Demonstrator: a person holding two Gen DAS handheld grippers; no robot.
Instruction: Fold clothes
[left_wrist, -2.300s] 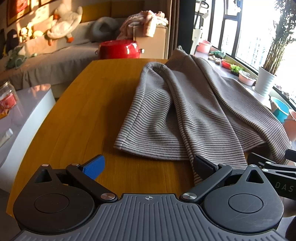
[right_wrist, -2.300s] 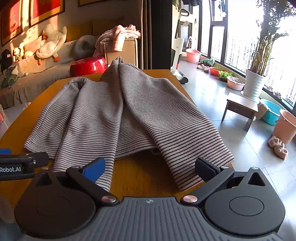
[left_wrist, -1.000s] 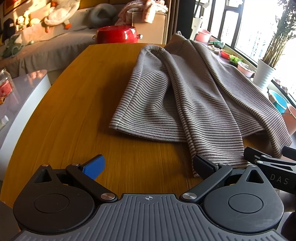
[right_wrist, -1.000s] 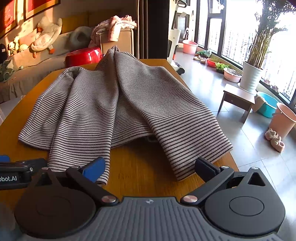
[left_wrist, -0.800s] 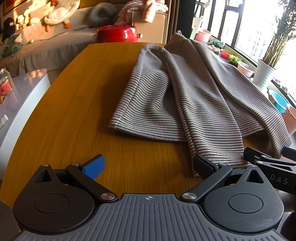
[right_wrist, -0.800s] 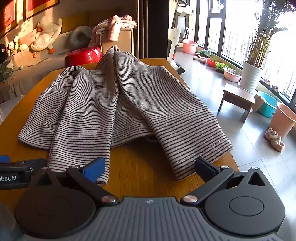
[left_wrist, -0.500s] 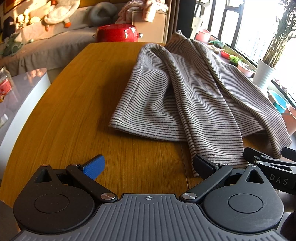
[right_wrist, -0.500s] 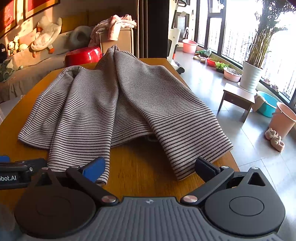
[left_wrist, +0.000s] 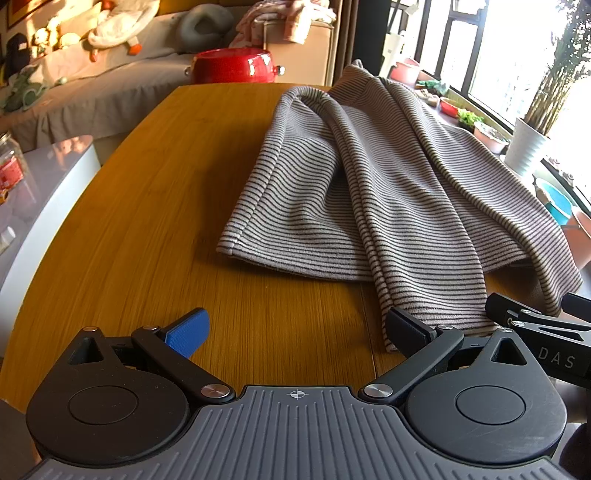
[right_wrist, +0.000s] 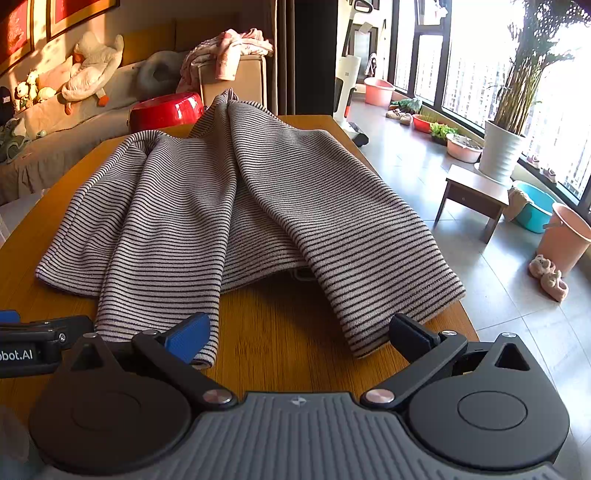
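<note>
While both sets of fingers stand spread wide and grasp nothing, the left gripper (left_wrist: 295, 328) and right gripper (right_wrist: 299, 332) hang over the near edge of the wooden table (left_wrist: 147, 206). Striped garment (right_wrist: 236, 206): spread on the table, two loose ends toward the grippers, far side draping off. Step, as judged: pre-grasp; next, each gripper should pinch one near hem corner for the fold.

We see a grey garment with thin dark stripes (left_wrist: 388, 192) (right_wrist: 258, 206) lying rumpled on the wooden table, bunched into long folds, its two hemmed ends spread toward us and one overhanging the table's edge.
</note>
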